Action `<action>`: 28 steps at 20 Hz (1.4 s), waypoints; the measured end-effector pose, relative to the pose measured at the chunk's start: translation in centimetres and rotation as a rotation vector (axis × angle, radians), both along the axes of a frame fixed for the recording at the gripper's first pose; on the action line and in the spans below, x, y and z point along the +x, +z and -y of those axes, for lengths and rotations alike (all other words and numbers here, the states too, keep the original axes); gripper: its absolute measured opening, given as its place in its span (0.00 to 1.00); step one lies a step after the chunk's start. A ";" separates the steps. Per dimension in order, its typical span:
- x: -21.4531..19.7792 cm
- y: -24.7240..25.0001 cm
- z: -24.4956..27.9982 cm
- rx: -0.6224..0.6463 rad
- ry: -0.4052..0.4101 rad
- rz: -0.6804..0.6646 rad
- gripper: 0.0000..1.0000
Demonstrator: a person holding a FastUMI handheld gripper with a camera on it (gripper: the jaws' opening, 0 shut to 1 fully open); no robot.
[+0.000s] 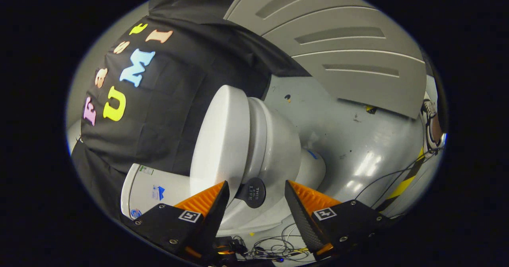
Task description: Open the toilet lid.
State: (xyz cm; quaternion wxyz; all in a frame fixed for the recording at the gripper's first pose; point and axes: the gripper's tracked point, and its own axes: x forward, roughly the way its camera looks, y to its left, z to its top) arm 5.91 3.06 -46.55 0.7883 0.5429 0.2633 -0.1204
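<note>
The gripper (pixel 256 195) stands wide, its two fingers spread and pressing on nothing. In the gap between the tips, just ahead at twelve o'clock, sits a dark round tab (pixel 252 192) fixed at the front of the toilet (pixel 278 151).

The toilet lid (pixel 220 139) lies just beyond the fingers, running from the tab toward eleven o'clock. Its broad smooth face looks closed down on the seat (pixel 260 139), whose rim shows as a band on the lid's three-o'clock side. The view is rolled, so the bowl seems tipped sideways. The tank (pixel 151 189) lies at about nine o'clock from the tips, against the black cloth wall.

The lid is likely stiff, glossy moulded plastic: light enough to swing on its hinge, but slippery under the pads and too broad to pinch across. The best hold is probably at its front edge near the tab, with one finger hooked under the lip.

Cables (pixel 274 245) trail on the grey floor (pixel 358 147) at six o'clock.
</note>
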 end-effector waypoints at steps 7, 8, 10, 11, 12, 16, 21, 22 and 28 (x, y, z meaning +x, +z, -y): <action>1.4 -0.1 -1.4 0.114 -0.045 0.067 0.53; 1.6 -0.1 -1.5 0.119 -0.051 0.074 0.49; 2.0 -0.2 -2.0 0.124 -0.047 0.081 0.42; 2.1 -0.2 -1.9 0.118 -0.053 0.087 0.38; 2.1 -0.6 -1.8 0.118 -0.051 0.080 0.33; 2.3 -0.4 -2.0 0.150 -0.066 0.107 0.18; 2.4 0.4 -2.1 0.109 -0.065 0.126 0.02; 2.4 0.5 -2.1 0.080 -0.056 0.118 0.00; 2.3 0.9 -2.1 -0.049 -0.012 0.081 0.00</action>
